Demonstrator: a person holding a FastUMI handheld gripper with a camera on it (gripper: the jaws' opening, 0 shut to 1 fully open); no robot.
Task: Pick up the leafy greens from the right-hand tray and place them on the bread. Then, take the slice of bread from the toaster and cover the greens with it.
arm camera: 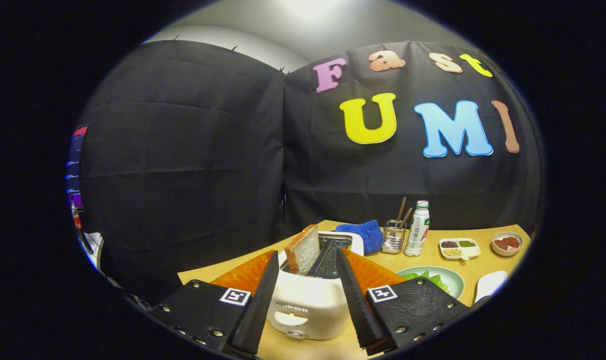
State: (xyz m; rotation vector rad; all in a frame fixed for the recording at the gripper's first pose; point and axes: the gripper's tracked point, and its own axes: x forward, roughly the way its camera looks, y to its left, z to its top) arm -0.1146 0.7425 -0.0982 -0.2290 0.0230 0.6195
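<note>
A white toaster [308, 300] stands on the wooden table [483, 267] between my two fingers. A slice of bread [302, 251] sticks up out of its left slot, tilted a little. My gripper [307, 252] is open, with one black finger on each side of the toaster and the fingertips level with the bread slice, not touching it. The leafy greens [425, 276] lie on a pale green plate [457, 282] to the right of the toaster, partly hidden behind the right finger [353, 285].
Beyond the toaster are a blue cloth [365, 232], a metal utensil holder [394, 236] and a white bottle [418, 235]. Further right sit a divided dish [459, 248] of beans, a small bowl [506, 243] and a white tray's corner [490, 284].
</note>
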